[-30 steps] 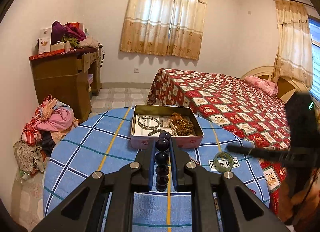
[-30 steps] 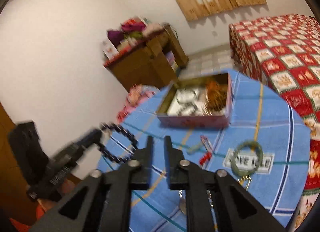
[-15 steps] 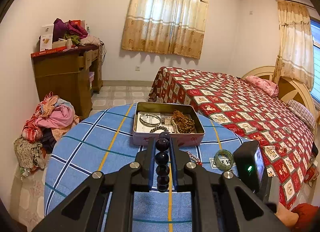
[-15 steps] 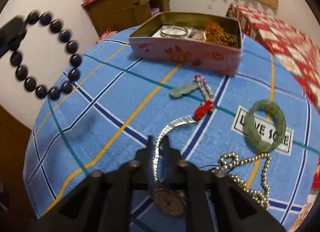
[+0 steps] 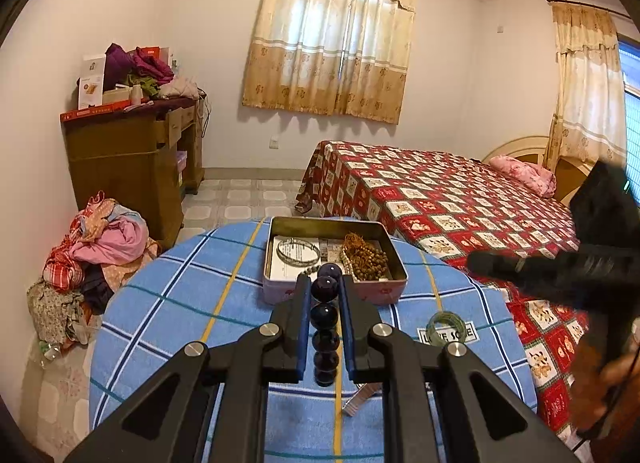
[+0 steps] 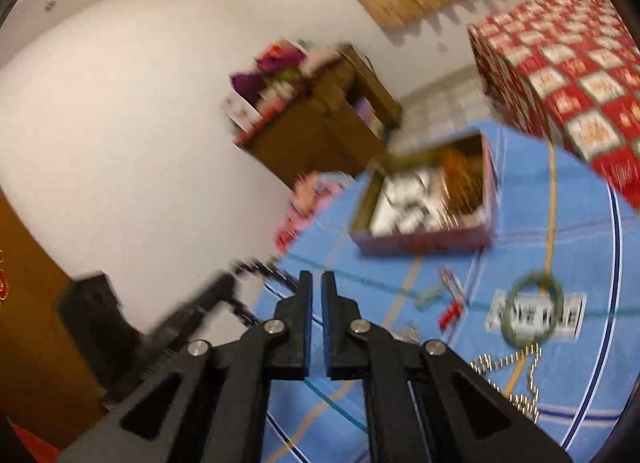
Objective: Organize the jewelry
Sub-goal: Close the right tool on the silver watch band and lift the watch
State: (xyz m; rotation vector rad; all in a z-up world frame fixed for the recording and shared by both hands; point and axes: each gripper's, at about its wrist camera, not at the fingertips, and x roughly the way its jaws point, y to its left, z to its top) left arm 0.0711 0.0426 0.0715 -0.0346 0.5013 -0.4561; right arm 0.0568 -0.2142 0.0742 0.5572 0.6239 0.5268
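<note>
Dark bead bracelet (image 5: 325, 327) is clamped edge-on by left gripper (image 5: 325, 327), aimed at tin (image 5: 384, 287) for dropping in; right gripper (image 6: 313, 327) shut, nothing visibly held

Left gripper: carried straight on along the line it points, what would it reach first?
Probably the near wall of the open tin on the table. The left gripper, shut on the dark bead bracelet, points at it; depth is unclear.
</note>
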